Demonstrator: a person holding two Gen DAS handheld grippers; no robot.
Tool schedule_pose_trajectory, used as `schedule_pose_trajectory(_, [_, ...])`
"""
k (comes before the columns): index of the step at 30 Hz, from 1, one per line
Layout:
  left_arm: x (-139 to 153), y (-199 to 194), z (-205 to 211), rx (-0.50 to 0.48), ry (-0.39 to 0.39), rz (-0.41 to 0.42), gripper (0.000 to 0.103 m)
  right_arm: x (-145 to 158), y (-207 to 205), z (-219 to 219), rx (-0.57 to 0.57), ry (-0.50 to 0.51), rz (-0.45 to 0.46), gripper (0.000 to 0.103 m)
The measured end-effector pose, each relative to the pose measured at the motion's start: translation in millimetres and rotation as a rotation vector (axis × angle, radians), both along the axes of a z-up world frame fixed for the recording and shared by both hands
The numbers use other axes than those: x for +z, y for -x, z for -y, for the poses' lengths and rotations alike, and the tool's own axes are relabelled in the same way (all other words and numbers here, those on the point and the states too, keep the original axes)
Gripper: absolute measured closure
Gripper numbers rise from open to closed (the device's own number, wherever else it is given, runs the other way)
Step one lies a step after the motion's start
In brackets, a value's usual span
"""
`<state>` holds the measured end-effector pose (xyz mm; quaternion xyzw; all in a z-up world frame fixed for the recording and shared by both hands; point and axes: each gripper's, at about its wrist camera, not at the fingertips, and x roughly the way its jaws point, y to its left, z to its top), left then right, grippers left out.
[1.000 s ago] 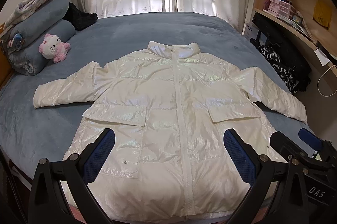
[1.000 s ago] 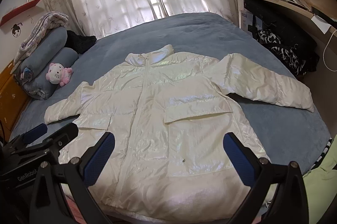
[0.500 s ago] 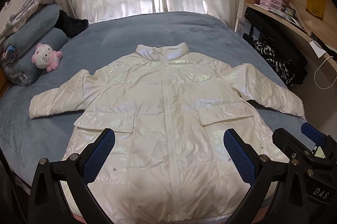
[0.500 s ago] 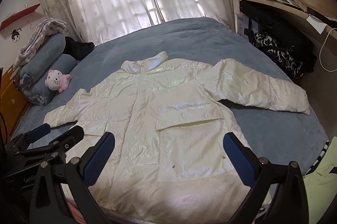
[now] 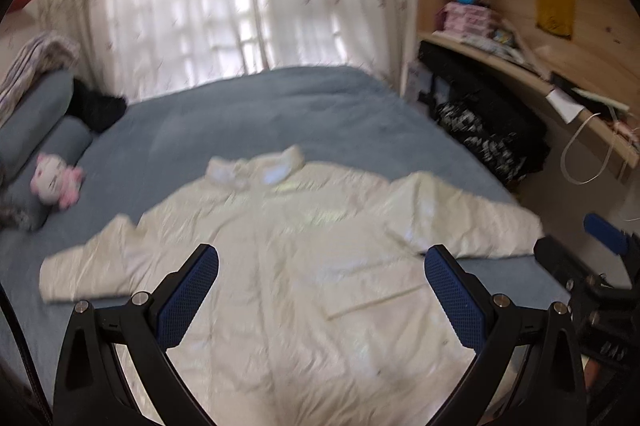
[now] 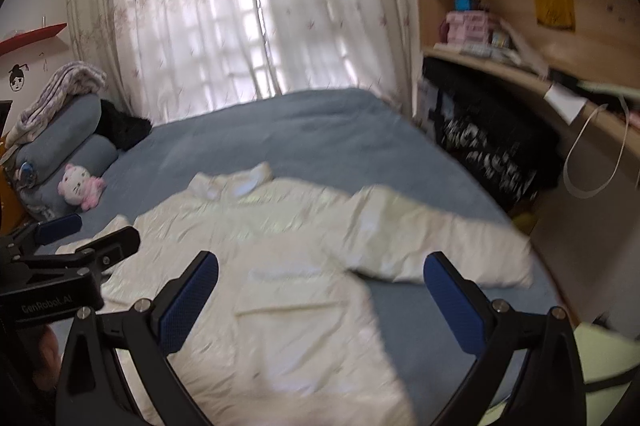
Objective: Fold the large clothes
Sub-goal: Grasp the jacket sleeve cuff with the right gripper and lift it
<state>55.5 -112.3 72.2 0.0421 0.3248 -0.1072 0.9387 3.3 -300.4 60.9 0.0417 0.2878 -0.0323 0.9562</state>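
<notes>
A shiny white puffer jacket lies flat, front up, on the blue bed, collar toward the window, both sleeves spread out. My left gripper hovers open above the jacket's lower middle, nothing between its blue pads. My right gripper is open too, above the jacket's right pocket and right sleeve. Each gripper shows at the edge of the other's view: the right one and the left one. Both views are motion-blurred.
Rolled grey bedding and a pink-and-white plush cat sit at the bed's left. A wooden desk and shelves line the right wall, with black bags below. Curtains cover the window behind.
Both views have pulled back and tilted up, so the jacket sits lower and smaller in frame, and now look blurred. Both grippers stay open; the jacket has not moved.
</notes>
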Motion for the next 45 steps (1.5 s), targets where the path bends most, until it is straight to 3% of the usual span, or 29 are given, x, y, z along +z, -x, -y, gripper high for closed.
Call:
schedule_pose_trajectory(5, [26,-22,35,-0.066,-0.019,0.030,0.001,32,-19,38,-0.105,0.097,0.031,0.000])
schedule_pose_trajectory(11, [21,-64,83,-0.057,-0.063,0.019,0.001,24,-56,96,-0.153,0.034,-0.020,0.000])
schedule_pose_trajectory(16, [-29,-103,120,-0.030,-0.095,-0.017,0.001,-29,-94,141,-0.219,-0.022,-0.155,0.001])
schedule_pose_trajectory(19, [-65,-127,132,-0.068,-0.037,-0.073,0.001,-65,-108,162,-0.257,-0.063,-0.224,0.003])
schedule_pose_trajectory(23, [-114,-155,151,-0.056,-0.032,-0.170,0.001,-118,-122,198,-0.318,-0.191,-0.337,0.008])
schedule_pose_trajectory(31, [-188,-179,177,-0.037,-0.031,-0.244,0.001,-211,-116,267,-0.504,-0.497,-0.485,0.015])
schedule_pose_trajectory(35, [-205,-186,180,-0.029,-0.017,-0.262,0.001,-242,-107,282,-0.552,-0.647,-0.493,0.020])
schedule_pose_trajectory(38, [-211,-191,180,-0.027,-0.003,-0.286,0.001,-249,-108,284,-0.570,-0.699,-0.442,0.020])
schedule_pose_trajectory(39, [-211,-193,179,-0.031,0.012,-0.293,0.002,-250,-110,285,-0.579,-0.716,-0.422,0.023])
schedule_pose_trajectory(41, [-209,-195,177,-0.038,0.040,-0.310,0.007,-253,-114,289,-0.599,-0.737,-0.399,0.039])
schedule_pose_trajectory(43, [-207,-196,172,-0.054,0.061,-0.329,0.016,-254,-118,291,-0.598,-0.743,-0.378,0.073])
schedule_pose_trajectory(45, [-202,-195,165,-0.062,0.075,-0.338,0.030,-247,-119,290,-0.579,-0.754,-0.341,0.090])
